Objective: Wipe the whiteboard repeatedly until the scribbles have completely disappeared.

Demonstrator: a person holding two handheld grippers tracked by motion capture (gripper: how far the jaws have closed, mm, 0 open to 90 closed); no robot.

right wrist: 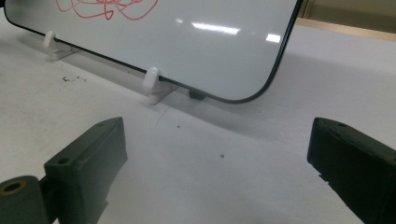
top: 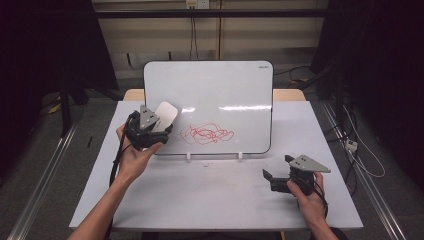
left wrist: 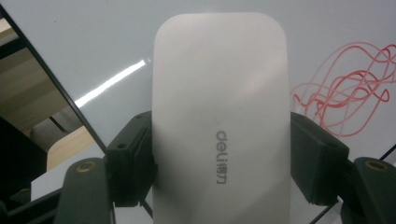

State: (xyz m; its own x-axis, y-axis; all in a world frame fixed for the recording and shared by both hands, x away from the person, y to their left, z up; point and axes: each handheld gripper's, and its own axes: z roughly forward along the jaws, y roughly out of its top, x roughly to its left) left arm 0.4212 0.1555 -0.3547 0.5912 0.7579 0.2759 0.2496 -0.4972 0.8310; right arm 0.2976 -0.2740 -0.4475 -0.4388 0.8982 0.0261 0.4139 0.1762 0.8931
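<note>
A whiteboard (top: pixel 220 90) stands propped on two white feet at the back of the table, with a red scribble (top: pixel 205 133) low on its face. My left gripper (top: pixel 159 126) is shut on a white eraser (top: pixel 164 116), held against the board's left part, left of the scribble. In the left gripper view the white eraser (left wrist: pixel 219 116) sits between both black pads (left wrist: pixel 133 158), with the red scribble (left wrist: pixel 345 88) to its right. My right gripper (top: pixel 278 172) rests low on the table at the right, its jaws wide apart and nothing between them (right wrist: pixel 215 168).
The white table (top: pixel 210 195) has bare room in front of the board. The board's white feet (right wrist: pixel 152 84) stand on the table ahead of the right gripper. Dark floor, rails and cables lie on both sides of the table.
</note>
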